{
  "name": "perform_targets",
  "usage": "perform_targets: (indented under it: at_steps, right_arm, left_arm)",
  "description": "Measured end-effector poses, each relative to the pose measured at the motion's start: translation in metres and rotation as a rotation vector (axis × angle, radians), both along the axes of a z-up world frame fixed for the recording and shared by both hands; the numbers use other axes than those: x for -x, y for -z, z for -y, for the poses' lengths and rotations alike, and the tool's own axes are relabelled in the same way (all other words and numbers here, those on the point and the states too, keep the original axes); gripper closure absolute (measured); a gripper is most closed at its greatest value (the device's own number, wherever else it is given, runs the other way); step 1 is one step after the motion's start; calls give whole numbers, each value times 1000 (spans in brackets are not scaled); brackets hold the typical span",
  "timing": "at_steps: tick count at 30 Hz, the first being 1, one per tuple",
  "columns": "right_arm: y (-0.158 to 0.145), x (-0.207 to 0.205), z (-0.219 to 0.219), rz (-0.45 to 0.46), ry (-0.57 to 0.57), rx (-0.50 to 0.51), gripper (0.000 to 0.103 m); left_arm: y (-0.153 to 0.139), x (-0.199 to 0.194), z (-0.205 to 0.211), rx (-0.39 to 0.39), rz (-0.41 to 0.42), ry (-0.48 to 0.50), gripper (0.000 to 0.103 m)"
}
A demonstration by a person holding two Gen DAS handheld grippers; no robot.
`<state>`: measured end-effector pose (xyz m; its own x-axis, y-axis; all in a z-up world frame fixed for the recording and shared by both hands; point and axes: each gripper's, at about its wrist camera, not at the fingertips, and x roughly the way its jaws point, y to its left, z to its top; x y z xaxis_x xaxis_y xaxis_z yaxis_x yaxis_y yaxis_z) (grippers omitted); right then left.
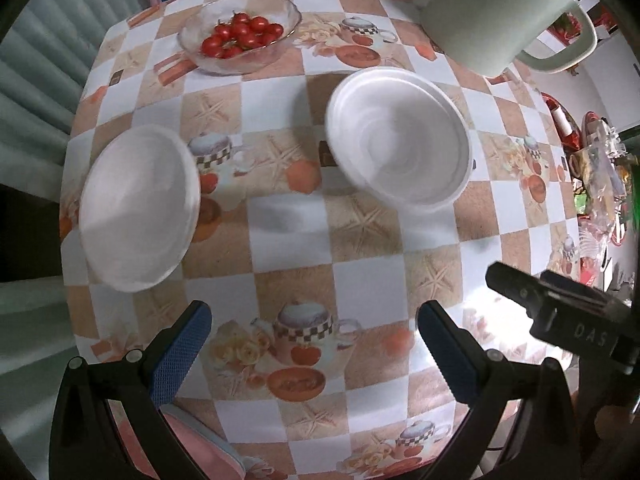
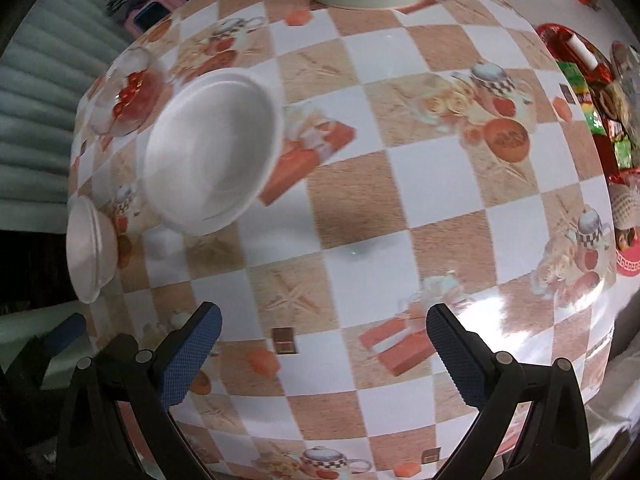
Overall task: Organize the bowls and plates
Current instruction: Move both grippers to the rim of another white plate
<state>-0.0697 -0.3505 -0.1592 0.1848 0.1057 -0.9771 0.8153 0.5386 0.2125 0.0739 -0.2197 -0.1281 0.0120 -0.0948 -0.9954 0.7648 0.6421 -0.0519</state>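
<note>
both our left gripper [image 1: 314,354] and right gripper [image 2: 322,354] hang wide open and empty over the checked tablecloth [image 1: 372,288], the deep white foam bowl [image 1: 400,138] ahead-right of the left fingers, the shallow white foam bowl [image 1: 140,208] ahead-left, nearer the left.

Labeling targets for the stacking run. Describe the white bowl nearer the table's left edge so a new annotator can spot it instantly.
Start at the checkered tablecloth and find the glass bowl of cherry tomatoes at the far side. Nearer the camera and toward the left edge sits the white bowl, empty and plain. Unlike the other white bowl near the pale jug, it sits by the table's edge.
</note>
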Motion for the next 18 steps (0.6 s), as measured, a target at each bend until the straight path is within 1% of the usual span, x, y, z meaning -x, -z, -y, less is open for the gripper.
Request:
perform_targets:
  at_steps: [5,9,16,18]
  right_arm:
    - [4,6,13,9,23,-10,0]
    - [3,2,29,27,38,-8,0]
    - [0,-22,55,55,40,-5,0]
    - [2,-30,62,46,47,3,0]
  left_arm:
    - [0,-4,22,-1,10,1,0]
    - [-5,-14,40,17,32,-10,0]
    - [1,-38,69,13,66,-37,0]
    - [5,-46,75,11,65,-50,0]
